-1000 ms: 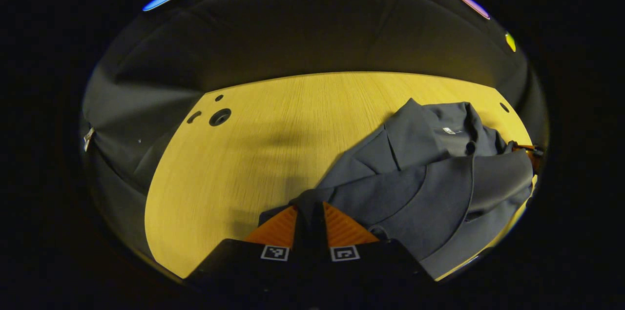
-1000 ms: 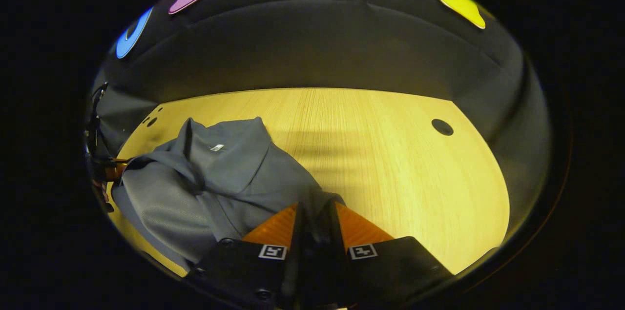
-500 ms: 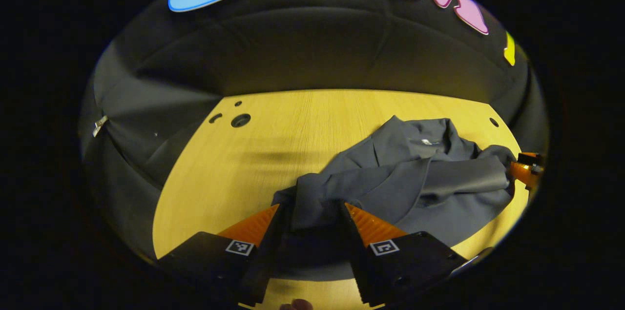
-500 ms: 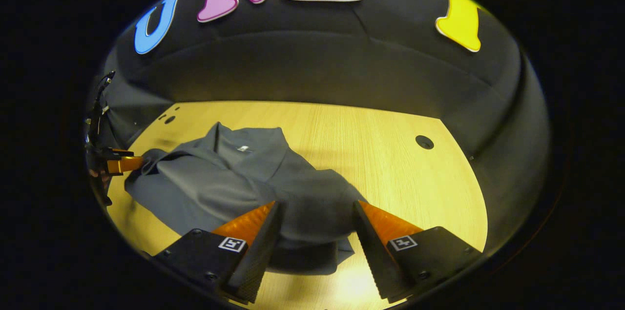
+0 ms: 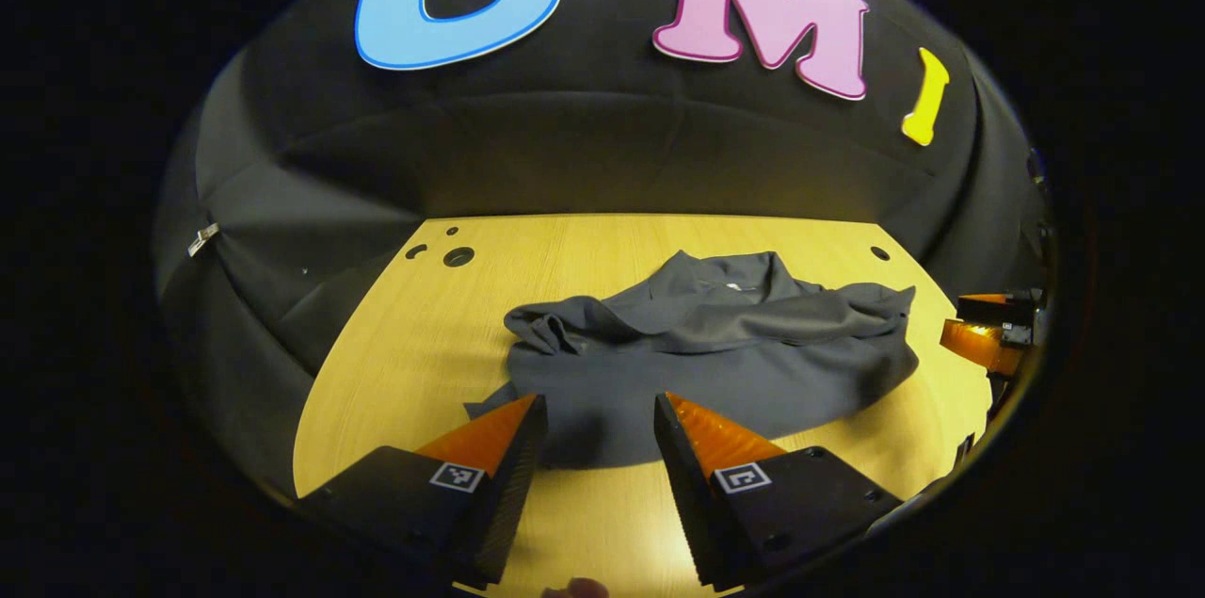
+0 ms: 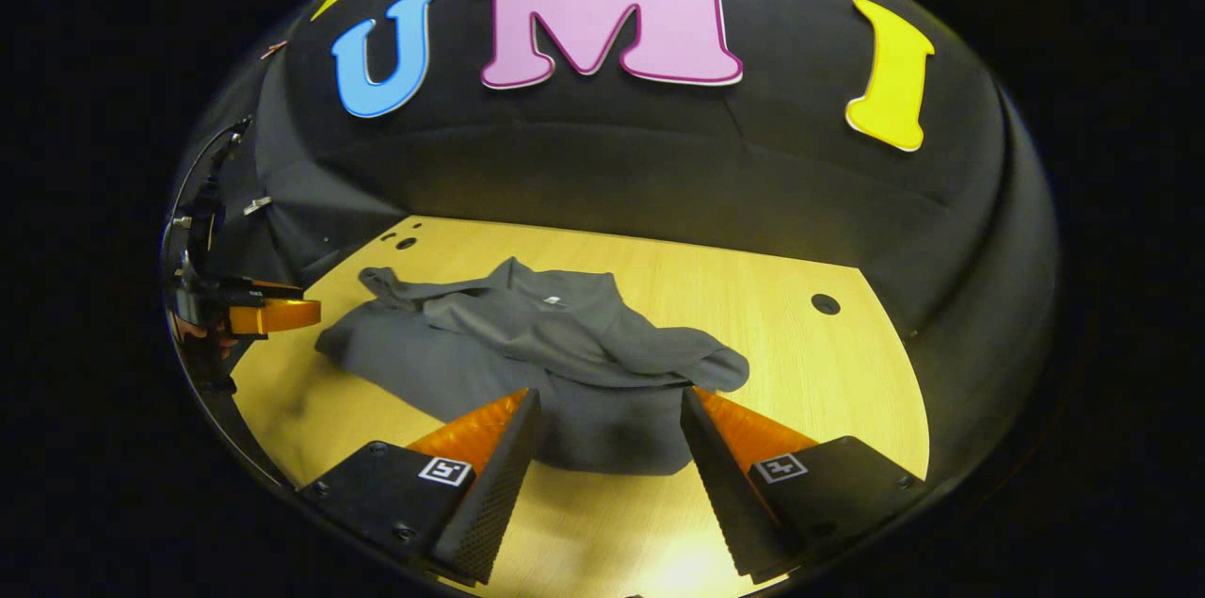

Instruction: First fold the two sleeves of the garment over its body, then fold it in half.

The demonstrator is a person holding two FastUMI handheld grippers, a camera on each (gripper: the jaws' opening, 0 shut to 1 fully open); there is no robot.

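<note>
The left gripper view showed the wooden table (image 5: 405,363) at its left, with small round holes (image 5: 457,256) near the far corner. The left gripper (image 5: 595,410) hung above the near edge with its fingers spread wide apart and nothing between them. Just beyond the tips lay the grey garment (image 5: 715,363), flat on the table, folded over itself with a bunched sleeve (image 5: 551,327) along its upper left edge. At the far right edge the right gripper (image 5: 984,330) hovered off the cloth. In the right gripper view, the left gripper (image 6: 259,314) stood at the left, apart from the garment (image 6: 527,344); the right gripper (image 6: 610,410) was released, fingers parted, holding nothing.
</note>
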